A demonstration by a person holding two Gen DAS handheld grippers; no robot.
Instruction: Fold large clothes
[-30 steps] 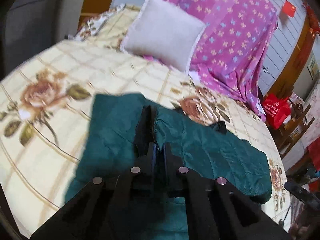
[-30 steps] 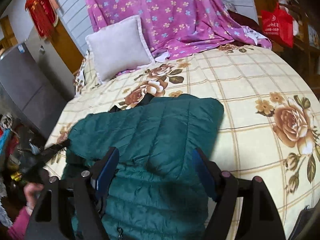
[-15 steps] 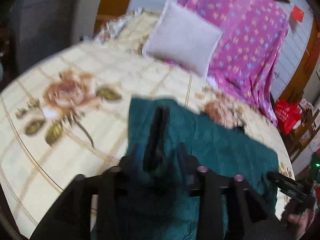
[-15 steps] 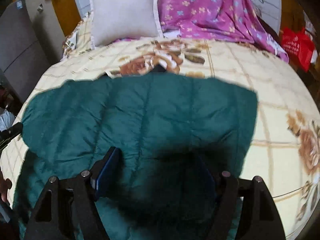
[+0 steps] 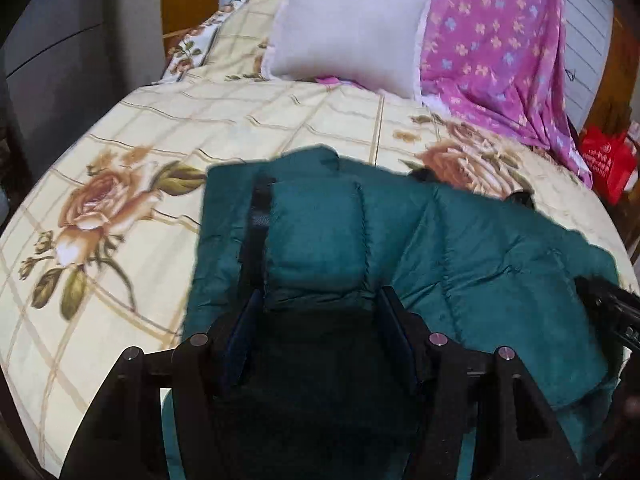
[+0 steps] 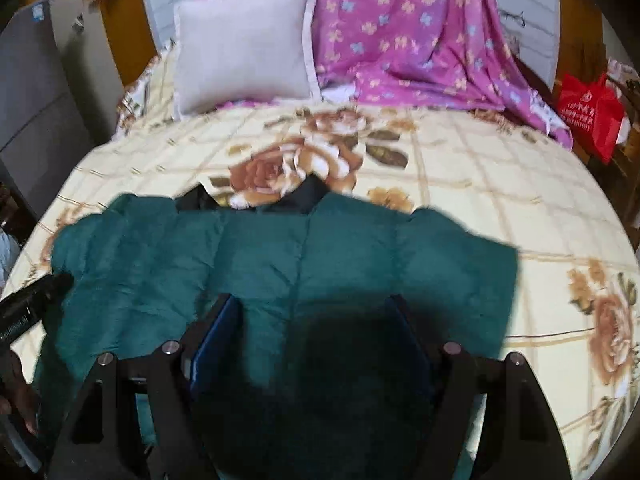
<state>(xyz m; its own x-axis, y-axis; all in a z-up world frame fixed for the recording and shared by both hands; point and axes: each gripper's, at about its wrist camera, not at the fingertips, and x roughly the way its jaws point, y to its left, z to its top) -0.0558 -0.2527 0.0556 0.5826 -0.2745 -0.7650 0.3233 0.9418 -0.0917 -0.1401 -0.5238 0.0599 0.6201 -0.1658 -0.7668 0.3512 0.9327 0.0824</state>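
Observation:
A dark green quilted jacket (image 5: pixel 500 248) lies spread on the flowered bedspread (image 5: pixel 200 128), with a black lining showing at its far edge. My left gripper (image 5: pixel 320 312) hangs low over the jacket's left part, its jaws opening. A puffed fold with a black zip strip (image 5: pixel 260 208) lies loose between the jaws. In the right wrist view the jacket (image 6: pixel 320 248) fills the near bed. My right gripper (image 6: pixel 314 320) stands open just above its middle, holding nothing. Each gripper also shows at the edge of the other's view.
A white pillow (image 5: pixel 344 28) leans at the head of the bed beside a draped purple flowered sheet (image 5: pixel 492 40). A red bag (image 5: pixel 606 160) sits off the right side. A grey cabinet (image 5: pixel 52 60) stands at the left. Bare bedspread lies beyond and left of the jacket.
The left gripper went from shut on the jacket's fold to open, dropping lower, and the fold now lies flat. The right gripper slid across over the jacket's middle, staying open.

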